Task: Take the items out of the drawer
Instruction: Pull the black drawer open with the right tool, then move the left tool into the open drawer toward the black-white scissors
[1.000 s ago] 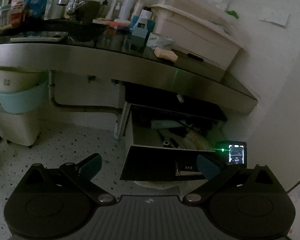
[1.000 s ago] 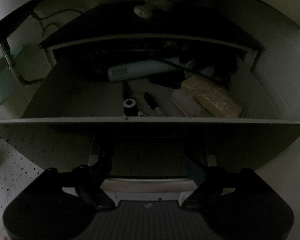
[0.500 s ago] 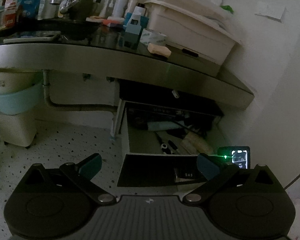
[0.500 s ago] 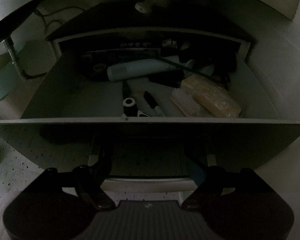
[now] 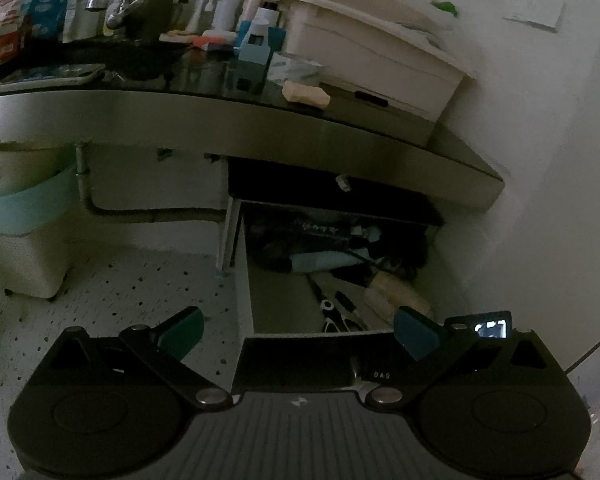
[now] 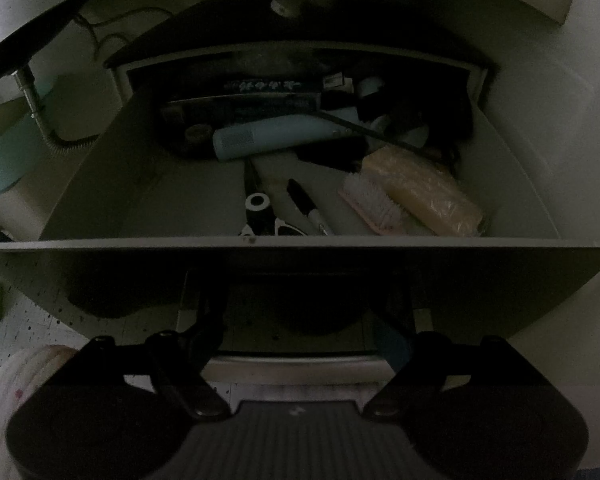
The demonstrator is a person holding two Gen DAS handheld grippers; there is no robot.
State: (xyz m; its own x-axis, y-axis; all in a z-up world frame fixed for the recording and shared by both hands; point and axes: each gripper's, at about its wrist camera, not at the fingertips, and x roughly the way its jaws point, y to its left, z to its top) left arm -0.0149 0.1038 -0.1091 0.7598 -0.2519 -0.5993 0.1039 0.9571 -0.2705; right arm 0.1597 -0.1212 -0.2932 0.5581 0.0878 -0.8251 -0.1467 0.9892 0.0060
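The drawer (image 6: 300, 242) stands pulled out below the counter (image 5: 228, 108), with its contents lying loose on the floor of it. A pale blue cylindrical device (image 6: 276, 136) lies crosswise toward 12 o'clock. A wrapped yellowish block (image 6: 424, 190) lies at 2 o'clock with a pink-bristled brush (image 6: 366, 202) touching its left side. A dark marker (image 6: 306, 204) and black-handled scissors (image 6: 258, 210) sit near the front wall, about centre.

The right gripper (image 6: 300, 320) hangs low in front of the drawer face, its jaws wide and holding nothing. The left gripper (image 5: 298, 330) hovers higher and farther back, jaws likewise spread wide and empty.

The block looks firm, but its film wrapper is probably slippery, so it is best pinched across the short width at mid-length. The brush seems light and stiff and should be held by its back, not the bristles. The marker is thin and apt to roll. The scissors lie flat, so the handle loops offer the surest hold.
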